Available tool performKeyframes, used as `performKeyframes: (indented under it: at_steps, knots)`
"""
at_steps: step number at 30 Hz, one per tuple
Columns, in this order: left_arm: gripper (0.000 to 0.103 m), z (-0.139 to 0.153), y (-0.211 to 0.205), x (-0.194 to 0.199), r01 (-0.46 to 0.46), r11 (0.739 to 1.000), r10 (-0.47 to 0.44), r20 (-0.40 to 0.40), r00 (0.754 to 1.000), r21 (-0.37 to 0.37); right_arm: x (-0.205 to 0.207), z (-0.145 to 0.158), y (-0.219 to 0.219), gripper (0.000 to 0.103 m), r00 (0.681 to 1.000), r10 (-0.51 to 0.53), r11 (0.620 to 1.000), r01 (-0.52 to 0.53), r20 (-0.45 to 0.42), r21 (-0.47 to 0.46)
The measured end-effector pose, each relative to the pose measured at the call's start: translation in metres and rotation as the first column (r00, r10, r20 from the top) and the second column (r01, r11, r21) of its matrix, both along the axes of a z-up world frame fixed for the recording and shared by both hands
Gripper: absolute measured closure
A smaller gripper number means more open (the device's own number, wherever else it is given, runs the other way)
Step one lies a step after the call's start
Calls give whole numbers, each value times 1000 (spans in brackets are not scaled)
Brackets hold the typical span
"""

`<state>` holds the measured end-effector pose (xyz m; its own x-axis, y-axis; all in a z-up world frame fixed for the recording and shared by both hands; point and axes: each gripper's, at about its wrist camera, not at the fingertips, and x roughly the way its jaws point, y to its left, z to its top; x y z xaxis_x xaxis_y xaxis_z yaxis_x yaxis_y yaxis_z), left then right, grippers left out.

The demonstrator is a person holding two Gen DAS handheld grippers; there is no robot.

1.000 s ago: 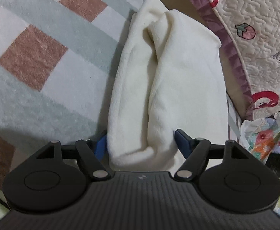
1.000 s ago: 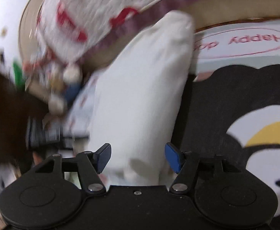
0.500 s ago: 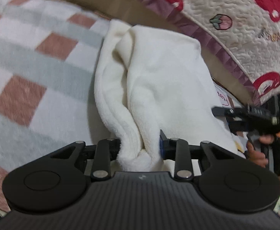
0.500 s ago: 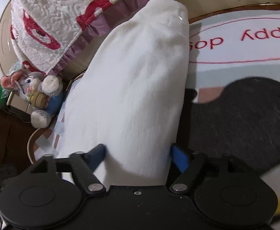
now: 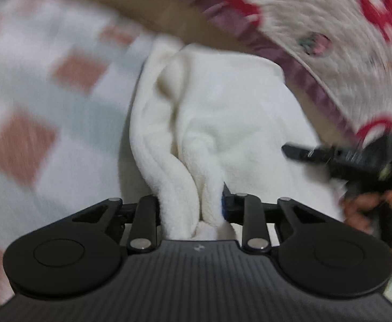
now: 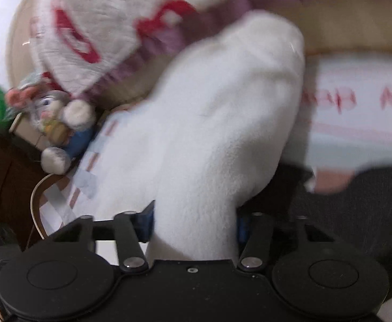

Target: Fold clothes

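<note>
Left hand-held gripper (image 5: 192, 209) closing on garment (image 5: 222, 123) lengthwise

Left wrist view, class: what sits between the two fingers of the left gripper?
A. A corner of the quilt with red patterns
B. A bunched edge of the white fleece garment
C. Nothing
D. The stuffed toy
B: the left gripper has its closing jaws pressed on a gathered fold of the white fleece garment, while the quilt lies further back.
</note>
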<state>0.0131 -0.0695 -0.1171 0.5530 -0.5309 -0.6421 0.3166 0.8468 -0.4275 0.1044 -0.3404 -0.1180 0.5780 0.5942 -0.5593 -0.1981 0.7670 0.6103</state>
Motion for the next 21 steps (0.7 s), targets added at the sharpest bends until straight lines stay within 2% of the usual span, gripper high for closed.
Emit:
performKeyframes:
  at_steps: [1,4,5,6,10,14,17,19,21]
  knots:
    - [79,10,1,-3,-1,1000,1,38,999,-1,-6,11,1,52,999,-8,1000,9,41,-9]
    - [79,16,0,-3,12,999,-10,50,999,-34,-29,34,-2,52,989,-58,998,62,137,-24]
    - [79,18,-1,-3,17,999,-15,52,999,-46,-33,35,-3,52,988,-68,997,74,138,-34]
    - [79,20,-1,-3,22,998,-19,54,998,-57,-36,34,-6,51,989,-77,995,83,128,-48]
    - [79,-15,-8,11,16,998,-22,-102,995,-54,-32,3,-16,50,993,-113,990,110,-29,-87]
    - [79,-24,-5,16,3,996,-15,-131,991,-88,-32,-5,-27,49,991,-119,993,118,-56,-33]
    - [79,-29,-6,20,-3,994,-12,-143,990,-105,-26,-13,-31,37,988,-123,992,122,-89,-18]
    - [78,-34,-7,23,1,994,-17,-143,990,-108,-21,-25,-34,20,982,-152,988,154,-109,13]
    - [78,-40,-9,25,9,994,-25,-139,990,-111,-13,-43,-37,19,972,-183,976,197,-148,87]
